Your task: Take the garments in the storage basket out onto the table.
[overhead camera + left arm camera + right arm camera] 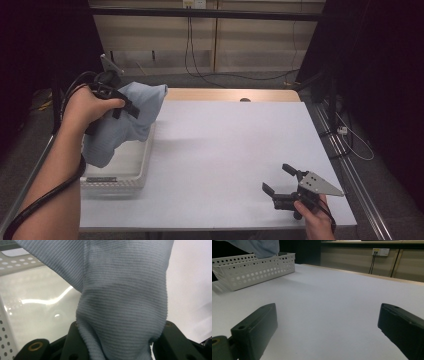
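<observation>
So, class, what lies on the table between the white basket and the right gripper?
Nothing: between the white basket and the right gripper the table is bare, as the high view and right gripper view show.

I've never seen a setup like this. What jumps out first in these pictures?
Most striking is the light blue cloth, pinched in the left gripper and hanging above the white perforated basket at the table's left edge. Near the front right corner, the right gripper sits low over the bare white table, its jaws wide apart and holding nothing.

Count of things on the table (225, 150)

One light-blue cloth (127, 117), one white perforated basket (135, 170), two hand-held grippers: left (125, 107), right (277, 177).
</observation>
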